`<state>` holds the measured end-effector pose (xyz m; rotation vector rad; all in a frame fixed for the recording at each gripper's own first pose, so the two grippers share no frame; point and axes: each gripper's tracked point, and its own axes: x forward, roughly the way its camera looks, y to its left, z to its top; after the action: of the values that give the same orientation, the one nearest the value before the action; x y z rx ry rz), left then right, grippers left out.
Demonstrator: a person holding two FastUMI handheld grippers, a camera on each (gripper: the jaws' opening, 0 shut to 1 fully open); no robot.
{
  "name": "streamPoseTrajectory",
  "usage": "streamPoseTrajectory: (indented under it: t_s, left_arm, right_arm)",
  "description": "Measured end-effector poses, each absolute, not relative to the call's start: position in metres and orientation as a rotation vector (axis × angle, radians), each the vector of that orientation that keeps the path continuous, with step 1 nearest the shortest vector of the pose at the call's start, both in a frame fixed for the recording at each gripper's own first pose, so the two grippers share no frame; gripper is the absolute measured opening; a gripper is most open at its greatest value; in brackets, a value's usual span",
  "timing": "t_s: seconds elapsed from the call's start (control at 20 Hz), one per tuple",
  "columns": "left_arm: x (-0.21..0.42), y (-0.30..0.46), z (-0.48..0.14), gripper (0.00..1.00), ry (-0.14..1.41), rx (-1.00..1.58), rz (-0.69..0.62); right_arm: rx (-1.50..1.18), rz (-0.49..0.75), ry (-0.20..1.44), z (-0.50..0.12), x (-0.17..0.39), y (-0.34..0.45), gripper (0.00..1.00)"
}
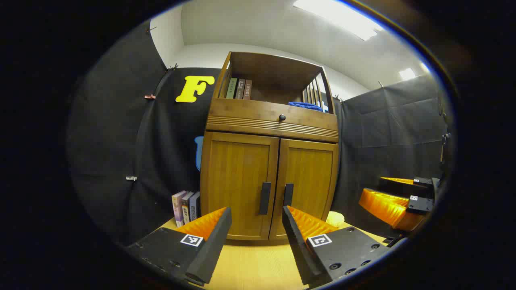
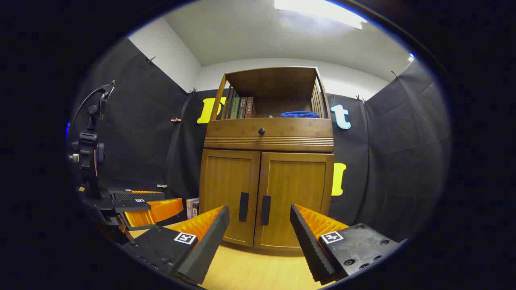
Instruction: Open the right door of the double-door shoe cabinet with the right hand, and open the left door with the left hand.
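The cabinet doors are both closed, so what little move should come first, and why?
Probably ease the right hand-held gripper forward toward the right door's handle. Both doors of the cabinet are shut, both hand-held grippers are open and apart from the handles, and the task names the right door first. The left hand-held gripper can wait.

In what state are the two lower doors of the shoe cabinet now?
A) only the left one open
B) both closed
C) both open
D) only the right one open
B: the left door and the right door lie flush and closed, and both tongs are open, apart from the handles.
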<state>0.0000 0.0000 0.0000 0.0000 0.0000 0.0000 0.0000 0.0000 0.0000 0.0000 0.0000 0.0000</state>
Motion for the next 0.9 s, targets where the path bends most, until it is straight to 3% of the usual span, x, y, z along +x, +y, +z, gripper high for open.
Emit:
streamPoseTrajectory:
  t_s: [0.9]
  left_arm:
    - [0.023,0.009,-0.01,0.8,0.012,-0.02,-0.022]
  right_arm:
    - [0.012,-0.008,0.039,-0.017,0.024,-0.002,0.96]
